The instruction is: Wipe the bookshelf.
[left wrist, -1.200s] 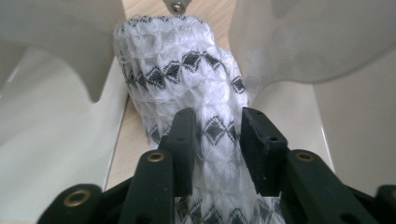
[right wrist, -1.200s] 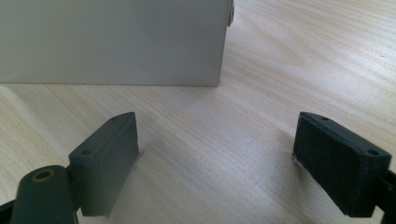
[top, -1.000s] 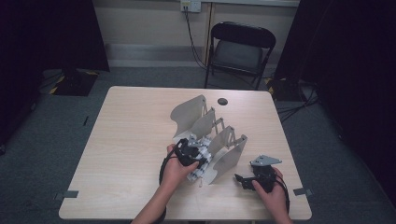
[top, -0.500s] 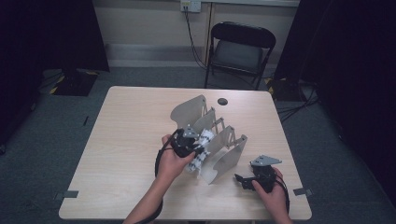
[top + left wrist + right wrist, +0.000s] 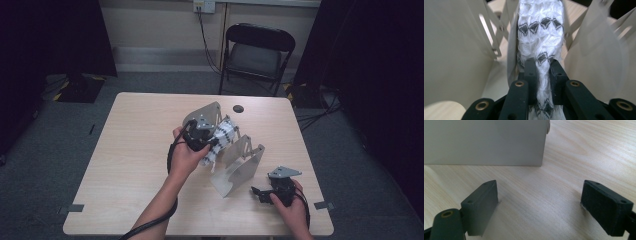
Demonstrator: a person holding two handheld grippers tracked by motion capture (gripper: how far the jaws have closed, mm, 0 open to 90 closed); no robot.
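The left gripper (image 5: pixel 202 140) is above the middle of the table (image 5: pixel 130 165), held over the rack (image 5: pixel 240 167). Its jaws are pressed together on a cloth (image 5: pixel 222 137), white with black zigzag bands. They have just been closing, and the cloth is between them. In the left gripper view the two pads pinch a narrow fold of the cloth (image 5: pixel 541 45), which bunches between them and widens beyond the tips. The cloth stands in a slot of the rack (image 5: pixel 456 50), with a grey divider plate close on either side. Whether the cloth touches those plates cannot be told. In the high view the cloth hangs from the left gripper at the rack's middle section, its lower end down among the plates.

The rack is a row of grey plates joined by folding links, running diagonally from the far middle of the table towards the near right.

The right gripper (image 5: pixel 272 192) rests near the near right edge of the table, just beside the rack's nearest plate. Its jaws are spread wide with only bare table (image 5: pixel 564 170) between them. In the right gripper view the grey plate (image 5: pixel 484 142) stands ahead of the left pad, apart from it.
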